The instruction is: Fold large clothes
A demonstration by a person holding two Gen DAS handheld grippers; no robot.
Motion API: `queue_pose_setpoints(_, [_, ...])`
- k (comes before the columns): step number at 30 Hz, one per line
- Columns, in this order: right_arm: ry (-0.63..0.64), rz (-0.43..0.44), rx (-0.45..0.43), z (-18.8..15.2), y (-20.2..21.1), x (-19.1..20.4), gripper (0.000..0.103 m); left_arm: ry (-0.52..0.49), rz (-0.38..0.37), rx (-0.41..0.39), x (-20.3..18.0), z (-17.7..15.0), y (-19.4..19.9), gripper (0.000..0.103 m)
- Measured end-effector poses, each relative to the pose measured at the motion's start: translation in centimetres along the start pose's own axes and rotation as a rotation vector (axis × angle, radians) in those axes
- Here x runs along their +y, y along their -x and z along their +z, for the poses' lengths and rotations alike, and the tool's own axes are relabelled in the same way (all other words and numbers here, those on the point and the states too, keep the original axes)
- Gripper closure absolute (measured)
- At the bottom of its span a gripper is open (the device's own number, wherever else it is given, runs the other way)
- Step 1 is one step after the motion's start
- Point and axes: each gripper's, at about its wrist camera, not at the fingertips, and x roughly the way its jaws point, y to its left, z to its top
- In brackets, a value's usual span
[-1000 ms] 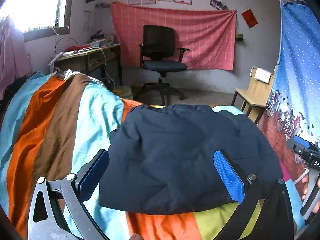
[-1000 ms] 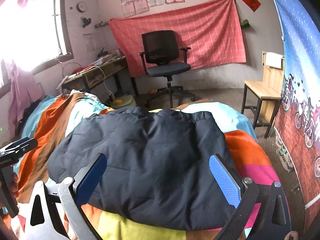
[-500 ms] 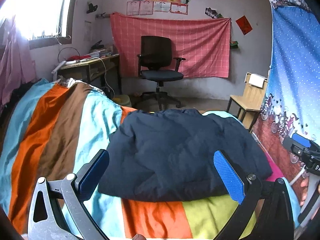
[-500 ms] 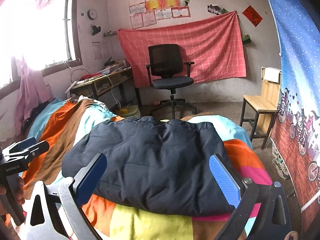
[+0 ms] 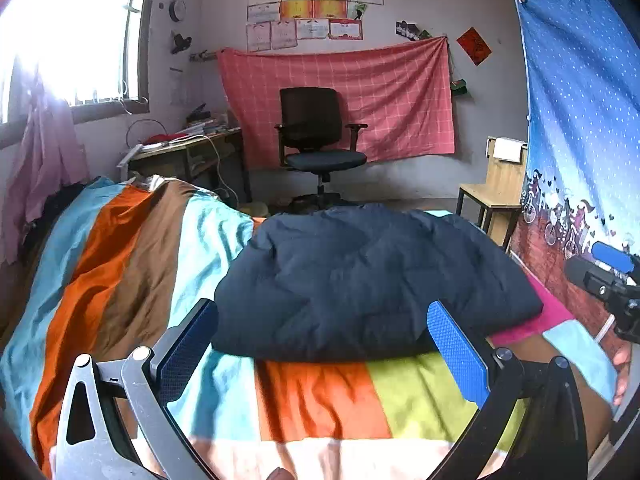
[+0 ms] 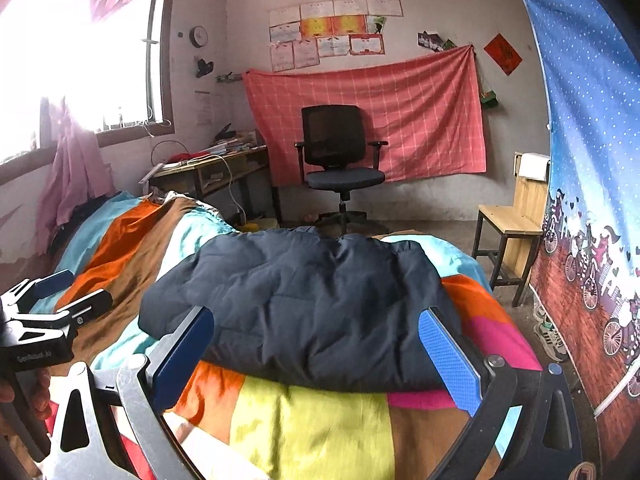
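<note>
A dark navy padded jacket (image 5: 368,280) lies folded into a compact bundle on a bed with a striped multicolour sheet (image 5: 132,264). The jacket (image 6: 312,300) fills the middle of the right wrist view too. My left gripper (image 5: 322,344) is open, held back from the jacket's near edge, with nothing between its blue pads. My right gripper (image 6: 316,354) is also open and empty, hovering short of the jacket's near edge. The other gripper shows at the edge of each view: the right one (image 5: 608,276) and the left one (image 6: 52,300).
Beyond the bed stand a black office chair (image 5: 316,148), a cluttered desk (image 5: 184,152) under a bright window, and a wooden chair (image 5: 494,188). A blue printed curtain (image 5: 576,128) hangs along the right. A red cloth (image 6: 368,116) covers the far wall.
Both grippers have pulled back and up from the jacket, which now sits farther off with more bare sheet in front. Both stay open.
</note>
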Motion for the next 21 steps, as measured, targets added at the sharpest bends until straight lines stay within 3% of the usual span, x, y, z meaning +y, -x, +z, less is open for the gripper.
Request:
queue_pose_setpoints(11, [-0.026,-0.016,0.058,-5.1,0.9,0.2,0.000,0.021,-0.005,0.070,-0.3,-5.9,0.1,0.001])
queue_pose_setpoints(21, [-0.032,-0.007,0.125,-7.7,0.3,-0.1,0.000,0.029,-0.001,0.134,-0.6,-8.1,-0.7,0.001])
